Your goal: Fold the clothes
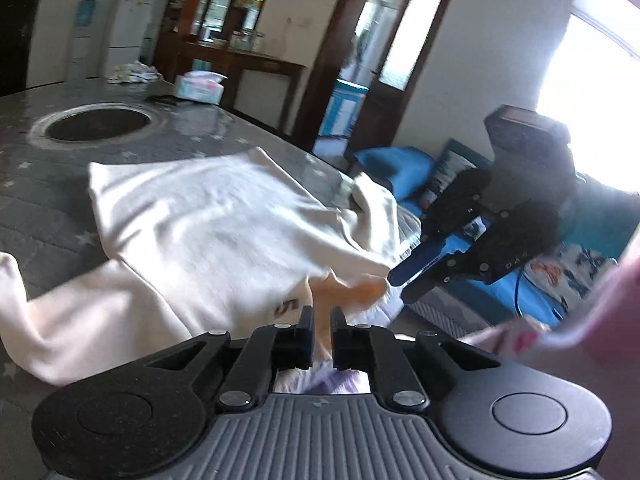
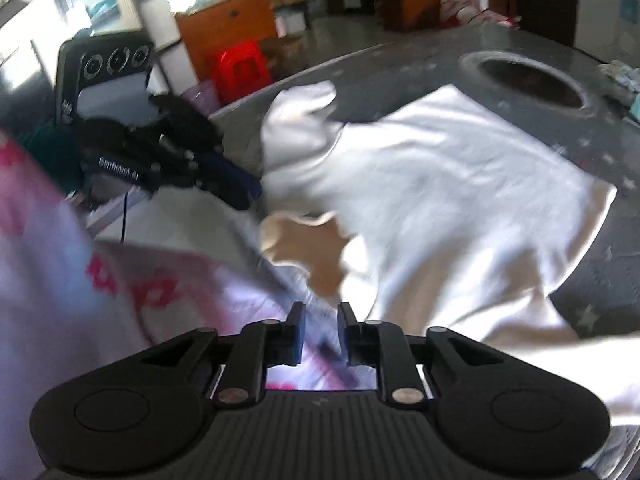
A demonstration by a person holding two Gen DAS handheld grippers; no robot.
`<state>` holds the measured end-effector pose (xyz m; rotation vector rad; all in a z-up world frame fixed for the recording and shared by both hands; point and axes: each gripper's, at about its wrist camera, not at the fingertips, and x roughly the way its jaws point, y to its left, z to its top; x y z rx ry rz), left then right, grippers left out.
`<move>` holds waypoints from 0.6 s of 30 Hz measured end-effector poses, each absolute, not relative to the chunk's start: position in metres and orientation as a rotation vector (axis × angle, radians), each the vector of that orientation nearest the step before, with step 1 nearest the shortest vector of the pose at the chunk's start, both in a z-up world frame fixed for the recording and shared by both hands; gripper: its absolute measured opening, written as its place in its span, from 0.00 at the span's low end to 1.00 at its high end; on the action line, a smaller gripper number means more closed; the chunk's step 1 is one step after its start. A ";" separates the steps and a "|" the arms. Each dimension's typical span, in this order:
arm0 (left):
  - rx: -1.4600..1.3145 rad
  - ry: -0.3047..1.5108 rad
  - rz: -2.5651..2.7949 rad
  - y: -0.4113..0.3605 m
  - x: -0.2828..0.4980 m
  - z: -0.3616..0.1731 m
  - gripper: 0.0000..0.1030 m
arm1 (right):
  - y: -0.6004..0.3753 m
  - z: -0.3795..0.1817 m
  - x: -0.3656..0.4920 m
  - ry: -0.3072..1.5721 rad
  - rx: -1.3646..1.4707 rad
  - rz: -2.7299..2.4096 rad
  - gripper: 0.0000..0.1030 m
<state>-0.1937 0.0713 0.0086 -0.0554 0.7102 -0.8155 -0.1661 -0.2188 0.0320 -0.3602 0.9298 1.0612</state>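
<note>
A cream long-sleeved top lies spread on the grey star-patterned table, with one sleeve trailing off to the near left. My left gripper is shut on a fold of its near edge, and cream fabric shows between the fingers. The right gripper comes in from the right, its tips pinched on the same edge. In the right wrist view the top fills the middle. The right gripper sits low by the collar, and the left gripper touches the cloth's left edge. Both views are blurred.
A round dark recess sits in the table beyond the top, also visible as the recess on the right. A tissue box and crumpled cloth lie at the far end. The person's pink-and-white clothing is close by.
</note>
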 end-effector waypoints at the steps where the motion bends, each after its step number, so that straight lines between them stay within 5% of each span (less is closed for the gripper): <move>1: -0.053 0.703 -0.818 0.073 -0.194 0.010 0.09 | -0.220 0.032 -0.168 0.937 -0.365 1.067 0.17; 7: -0.084 0.636 -0.737 0.080 -0.175 0.024 0.09 | -0.228 0.050 -0.144 0.834 -0.290 0.987 0.17; 18: -0.060 0.789 -0.788 0.030 -0.143 -0.018 0.09 | -0.192 0.007 -0.124 0.878 -0.354 1.004 0.17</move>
